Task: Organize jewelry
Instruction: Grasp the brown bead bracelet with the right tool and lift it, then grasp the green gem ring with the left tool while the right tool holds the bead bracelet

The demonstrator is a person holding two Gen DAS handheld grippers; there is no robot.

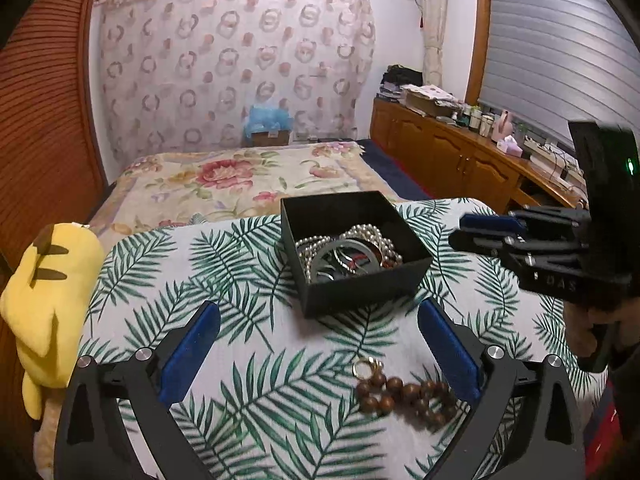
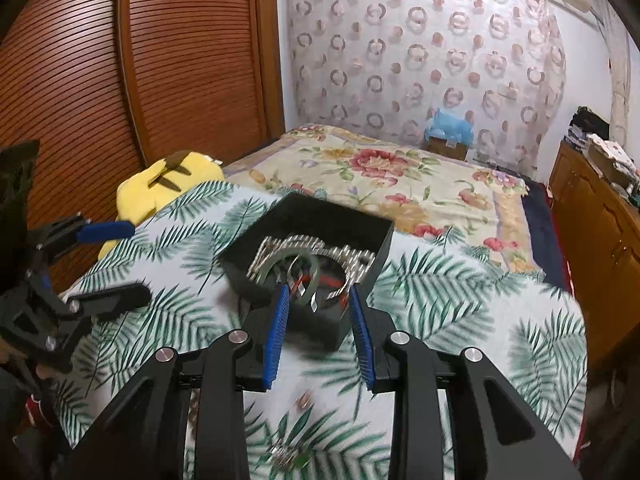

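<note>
Grippers both released: left gripper [image 1: 319, 344] over wooden bead bracelet [image 1: 404, 394] on worktop [image 1: 248, 360], right gripper [image 2: 319, 328] near black box [image 2: 304, 224].

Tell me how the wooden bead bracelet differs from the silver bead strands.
The wooden bead bracelet has large brown beads; the silver bead strands have small shiny metallic ones. The bracelet lies loose on the leaf-print cloth; the strands sit inside the black box. Both are beaded jewelry.
</note>
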